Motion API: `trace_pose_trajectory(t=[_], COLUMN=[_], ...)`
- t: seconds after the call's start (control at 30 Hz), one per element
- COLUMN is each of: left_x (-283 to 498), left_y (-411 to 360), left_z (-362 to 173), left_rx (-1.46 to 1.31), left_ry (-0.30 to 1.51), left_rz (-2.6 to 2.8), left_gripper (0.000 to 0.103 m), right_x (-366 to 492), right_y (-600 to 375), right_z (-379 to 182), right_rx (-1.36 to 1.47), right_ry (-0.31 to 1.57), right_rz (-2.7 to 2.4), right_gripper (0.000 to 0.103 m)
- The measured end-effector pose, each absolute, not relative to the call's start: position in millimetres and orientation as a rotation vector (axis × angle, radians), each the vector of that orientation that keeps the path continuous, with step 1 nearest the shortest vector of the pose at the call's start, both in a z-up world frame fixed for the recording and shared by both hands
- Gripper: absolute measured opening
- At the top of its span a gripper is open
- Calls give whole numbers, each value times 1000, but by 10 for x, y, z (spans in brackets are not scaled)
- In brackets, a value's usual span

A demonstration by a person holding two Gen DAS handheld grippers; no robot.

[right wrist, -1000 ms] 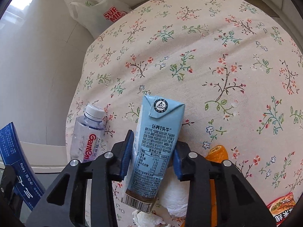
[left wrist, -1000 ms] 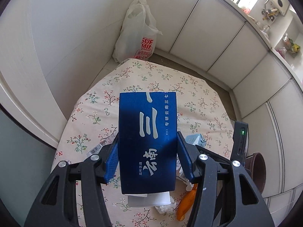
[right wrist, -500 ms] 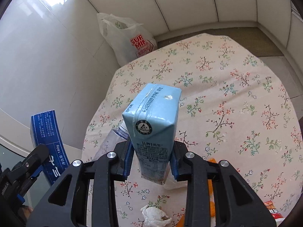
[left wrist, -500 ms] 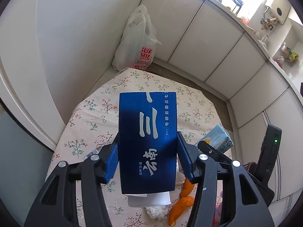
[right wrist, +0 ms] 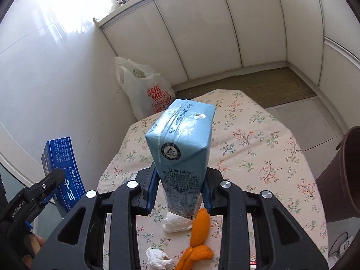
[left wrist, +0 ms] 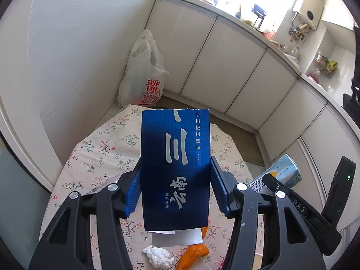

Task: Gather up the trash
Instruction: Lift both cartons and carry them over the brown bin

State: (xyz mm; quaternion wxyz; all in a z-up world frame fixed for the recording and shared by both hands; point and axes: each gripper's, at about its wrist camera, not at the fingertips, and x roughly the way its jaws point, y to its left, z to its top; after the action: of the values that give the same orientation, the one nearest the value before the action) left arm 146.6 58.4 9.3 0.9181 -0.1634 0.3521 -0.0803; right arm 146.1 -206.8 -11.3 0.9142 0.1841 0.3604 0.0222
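My left gripper is shut on a dark blue box with white Chinese lettering, held above the floral table. The box also shows at the left of the right wrist view. My right gripper is shut on a light blue milk carton, held upright above the table. The carton also shows at the right of the left wrist view. On the table below lie orange peel, crumpled white tissues and a white paper.
A white plastic bag with red print stands on the floor beyond the table, against the wall; it also shows in the left wrist view. A brown pot stands at the right. White cabinets line the back.
Both grippers have risen well above the table with their loads. The milk carton has come off the table and is tilted upright. The water bottle has left the right view.
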Motion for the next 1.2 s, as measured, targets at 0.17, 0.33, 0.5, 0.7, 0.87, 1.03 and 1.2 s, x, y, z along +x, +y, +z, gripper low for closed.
trace_pose_trajectory(t=[0.17,0.33,0.5,0.7,0.87,1.03,1.2], left_x=[1412,1355,1280,1252,1234,1152,1080], left_y=[253,-182,-638,-1184,-1718,-2240,-2745], left_z=[191,215,237,201,108,77,42], left_rx=[-314,-296,-276,-279,-303,-293,-269], left_ry=[694,681,673,689,730,745,767], left_rz=[-230,-307,-387,-481,-565,-636,-696], left_gripper=[55,55,55,55,55,55,55], right_x=[1253,1053,847,575,362,121,-69], right_y=[-2436,-2840,-3218,-3696,-4117,-4525,-4981], right_z=[17,95,128,195,167,109,-44], right_rx=[371,379,409,418,434,435,484], right_ry=[689,646,614,556,540,530,553], right_rz=[-23,-94,-172,-296,-394,-502,-583], right_gripper=[31,31,31,31,31,31,31])
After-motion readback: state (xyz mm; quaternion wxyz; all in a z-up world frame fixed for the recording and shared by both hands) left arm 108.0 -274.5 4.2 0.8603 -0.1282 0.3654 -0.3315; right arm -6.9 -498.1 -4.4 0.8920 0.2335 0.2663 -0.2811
